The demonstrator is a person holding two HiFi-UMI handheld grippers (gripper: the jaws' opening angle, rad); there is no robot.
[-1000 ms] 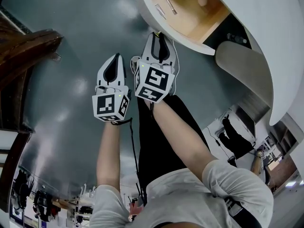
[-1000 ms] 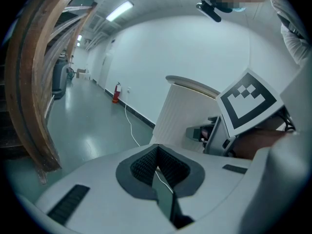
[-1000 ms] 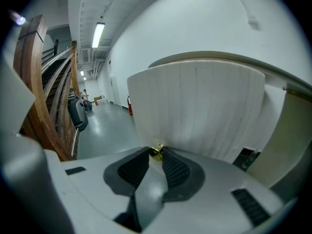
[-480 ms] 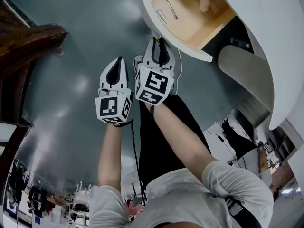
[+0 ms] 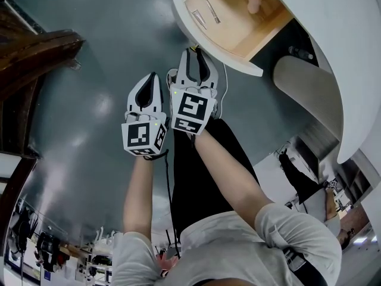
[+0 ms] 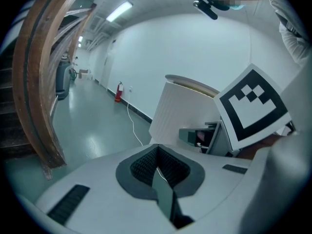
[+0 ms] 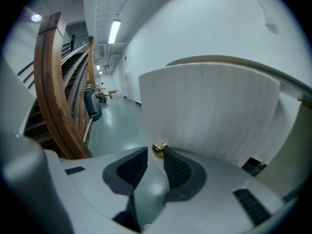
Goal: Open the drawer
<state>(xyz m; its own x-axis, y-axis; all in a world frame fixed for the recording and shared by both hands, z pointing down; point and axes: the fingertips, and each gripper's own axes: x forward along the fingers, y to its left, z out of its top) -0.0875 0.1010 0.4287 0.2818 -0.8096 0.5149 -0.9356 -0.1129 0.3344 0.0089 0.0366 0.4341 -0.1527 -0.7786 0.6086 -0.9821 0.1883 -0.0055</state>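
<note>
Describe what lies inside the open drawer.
The drawer holds a small pinkish round object and two slim silvery pieces near its front. Its rear part is covered by the white desktop.

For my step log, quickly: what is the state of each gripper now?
Left gripper: closed, empty.
Right gripper: open, jaws have just been opening; brass knob between their tips.

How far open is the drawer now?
Done: the drawer is pulled out, its wooden inside showing. In hand: the right gripper has just been opening its jaws, with the gold knob at their tips, not squeezed. The left gripper is shut and empty. Left: probably just backing away.
</note>
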